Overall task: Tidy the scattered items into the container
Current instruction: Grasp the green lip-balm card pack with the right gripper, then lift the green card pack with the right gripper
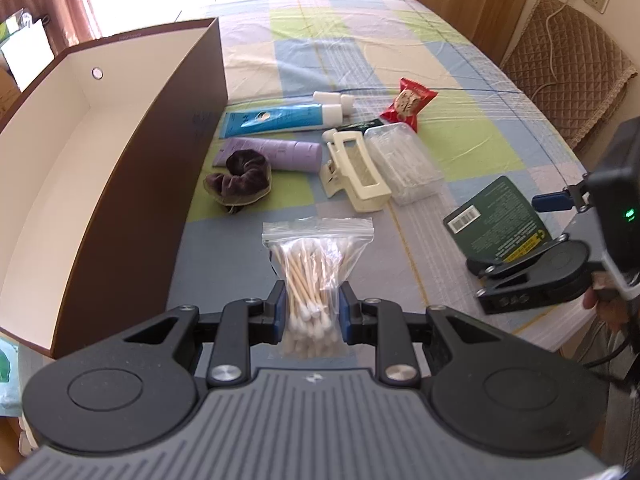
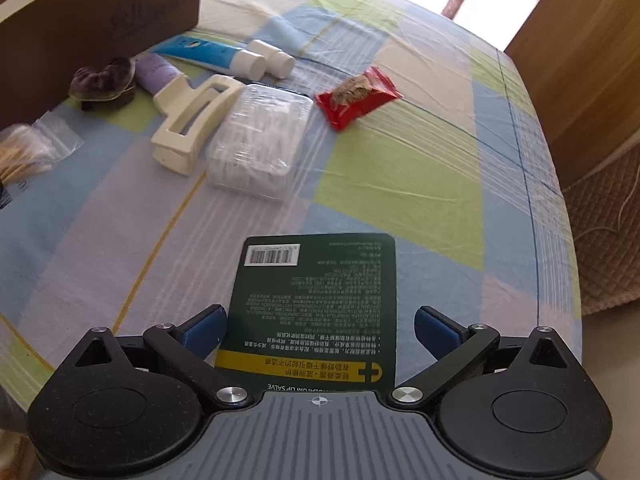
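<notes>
below, left hand-held gripper [image 1: 312, 316] pinches swab bag [image 1: 316, 276].

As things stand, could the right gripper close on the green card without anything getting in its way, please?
Probably yes. The right gripper is open with its fingers either side of the green card, and no other item lies between them; the clear plastic box sits well ahead.

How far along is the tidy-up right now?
Nothing looks done: the visible inside of the box is empty. In hand: the left gripper is shut on the cotton swab bag; the right gripper is open around the green card. Scrunchie, tubes, hair claw, clear case and snack remain on the table.
</notes>
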### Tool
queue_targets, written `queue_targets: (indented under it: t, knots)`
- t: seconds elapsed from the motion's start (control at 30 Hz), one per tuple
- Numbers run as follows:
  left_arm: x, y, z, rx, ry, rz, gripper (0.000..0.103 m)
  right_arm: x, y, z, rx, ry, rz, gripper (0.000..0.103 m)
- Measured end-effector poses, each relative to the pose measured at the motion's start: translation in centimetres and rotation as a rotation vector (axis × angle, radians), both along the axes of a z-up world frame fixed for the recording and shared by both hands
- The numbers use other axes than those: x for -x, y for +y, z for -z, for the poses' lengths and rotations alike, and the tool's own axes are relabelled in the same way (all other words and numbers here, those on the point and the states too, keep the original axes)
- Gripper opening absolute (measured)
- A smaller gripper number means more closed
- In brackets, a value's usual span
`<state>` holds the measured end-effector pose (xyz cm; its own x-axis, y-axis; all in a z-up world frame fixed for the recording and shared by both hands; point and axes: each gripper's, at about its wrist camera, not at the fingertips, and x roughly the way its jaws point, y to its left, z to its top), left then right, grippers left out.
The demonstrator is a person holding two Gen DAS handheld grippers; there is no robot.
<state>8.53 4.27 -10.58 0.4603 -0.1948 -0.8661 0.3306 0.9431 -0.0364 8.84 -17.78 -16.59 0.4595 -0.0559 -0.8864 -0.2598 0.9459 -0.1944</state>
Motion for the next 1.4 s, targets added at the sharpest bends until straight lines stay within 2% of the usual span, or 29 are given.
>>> queue_targets:
  t: [0.17,0.23,0.4,0.5,0.63,0.7,0.83,0.93,1.0,1.27,1.33,1.37,1.4]
  knots:
    - [-0.2,0.1,0.3,-0.002,0.008,-0.002,0.021,-1.3,-6.4,-0.9,-0.206,0.006,0.176,0.103]
    - [-0.3,-0.1,0.5,-0.004,0.013,0.000,0.021,-1.3,-7.5,-1.5,-0.193,-0.022,0.155,0.103]
    - [-0.4,-0.9,0.7,-0.009,0.019,0.016,0.021,-0.7,-6.3,-2.6,-0.196,-0.048,-0.031,0.103]
    - [-0.4,-1.1,0.6,-0.010,0.016,0.022,0.021,0.2,-4.1,-2.3,-0.126,-0.062,-0.117,0.103]
    - [-0.4,-1.1,0.5,-0.014,0.016,0.021,0.021,2.0,-1.5,-1.9,0.018,-0.152,-0.191,0.103]
    - [-0.4,-1.0,0.5,-0.016,0.017,0.019,0.021,2.8,-0.7,-2.1,0.040,-0.178,-0.224,0.103]
    - [-0.5,-1.0,0.6,-0.016,0.021,0.015,0.021,2.3,-0.4,-0.7,0.061,-0.126,-0.230,0.103]
    - [-0.5,-1.0,0.6,-0.011,0.019,0.019,0.021,1.9,-1.1,0.1,0.033,-0.105,-0.216,0.103]
    - [-0.5,-1.0,0.6,-0.011,0.020,0.018,0.021,1.7,-1.5,0.5,0.012,-0.094,-0.210,0.090]
    - [-0.6,-1.1,0.6,-0.013,0.021,0.019,0.021,0.2,-3.8,0.1,-0.122,-0.043,-0.145,0.086]
    - [-0.6,-1.1,0.6,-0.012,0.019,0.018,0.021,-0.6,-5.1,-1.0,-0.203,-0.045,-0.087,0.064]
    - [-0.6,-1.1,0.5,-0.011,0.019,0.017,0.021,-1.0,-5.8,-1.7,-0.248,-0.047,-0.055,0.044]
    - [-0.6,-1.1,0.5,-0.010,0.018,0.016,0.021,-1.5,-6.5,-2.3,-0.292,-0.049,-0.022,0.032]
